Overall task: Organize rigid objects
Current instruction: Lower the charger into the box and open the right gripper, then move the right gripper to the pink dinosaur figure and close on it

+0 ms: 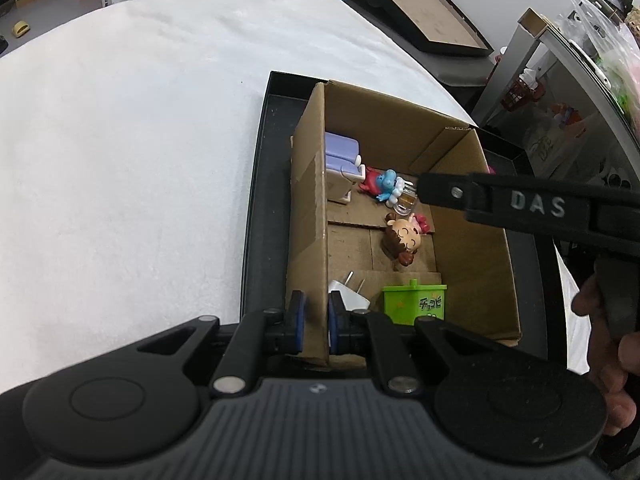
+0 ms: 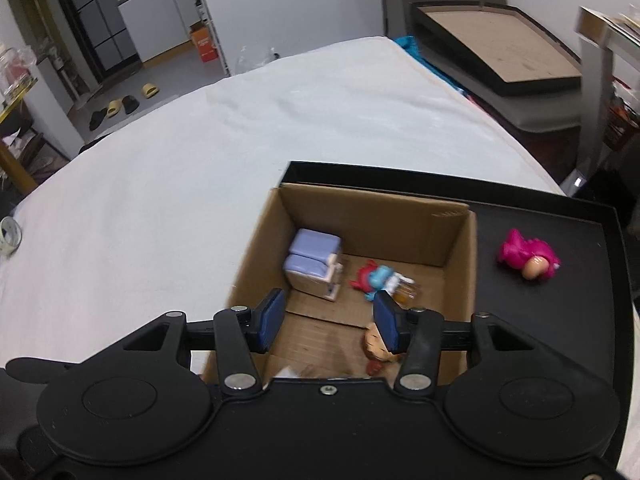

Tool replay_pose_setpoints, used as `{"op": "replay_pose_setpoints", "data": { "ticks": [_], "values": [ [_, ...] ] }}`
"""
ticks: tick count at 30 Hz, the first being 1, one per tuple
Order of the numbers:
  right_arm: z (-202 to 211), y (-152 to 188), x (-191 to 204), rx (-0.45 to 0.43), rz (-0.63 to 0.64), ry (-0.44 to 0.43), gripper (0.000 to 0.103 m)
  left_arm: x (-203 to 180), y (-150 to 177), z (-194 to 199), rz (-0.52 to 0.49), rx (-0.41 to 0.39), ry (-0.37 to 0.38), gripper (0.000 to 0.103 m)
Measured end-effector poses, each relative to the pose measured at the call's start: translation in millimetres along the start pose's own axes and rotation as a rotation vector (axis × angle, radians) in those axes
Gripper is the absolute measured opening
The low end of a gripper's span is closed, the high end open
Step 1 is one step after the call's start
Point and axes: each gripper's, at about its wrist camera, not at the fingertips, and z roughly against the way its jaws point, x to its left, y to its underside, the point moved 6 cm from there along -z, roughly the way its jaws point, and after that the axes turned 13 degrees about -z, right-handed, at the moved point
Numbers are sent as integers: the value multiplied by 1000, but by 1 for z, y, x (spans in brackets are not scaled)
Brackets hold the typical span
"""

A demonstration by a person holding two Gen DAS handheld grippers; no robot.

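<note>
Pink doll point(image 2: 527, 259) on tray point(image 2: 560, 320) (outside box point(image 2: 456, 248)) — unobstructed.

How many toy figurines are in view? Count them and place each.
3. The blue-and-red figurine lies mid-box, the brown-haired figurine just nearer the camera, and the pink figurine on the black tray outside the cardboard box. Others may be hidden.

Right claw point(image 2: 328, 322) open, empty, above cardboard box point(image 2: 372, 208) of toys; pink figure point(image 2: 526, 258) lies right on black tray point(image 2: 560, 320).
</note>
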Motion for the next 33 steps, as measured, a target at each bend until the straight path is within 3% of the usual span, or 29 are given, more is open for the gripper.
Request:
{"op": "replay_pose_setpoints", "data": {
  "ticks": [7, 20, 26, 29, 33],
  "values": [
    [10, 4, -21, -23, -40, -4, 50, -4, 0, 8, -23, -30, -44, 12],
    [26, 0, -58, -111, -81, 11, 69, -11, -3, 18, -49, -75, -122, 15],
    [25, 0, -81, -131, -134, -14, 71, -13, -5, 19, -51, -83, -162, 16],
    [23, 2, -94, -131, -155, -22, 72, -16, -5, 18, -57, -70, -188, 21],
    [18, 2, -108, -123, -187, -45, 72, -22, -7, 18, -81, -74, -227, 41]
  ]
}}
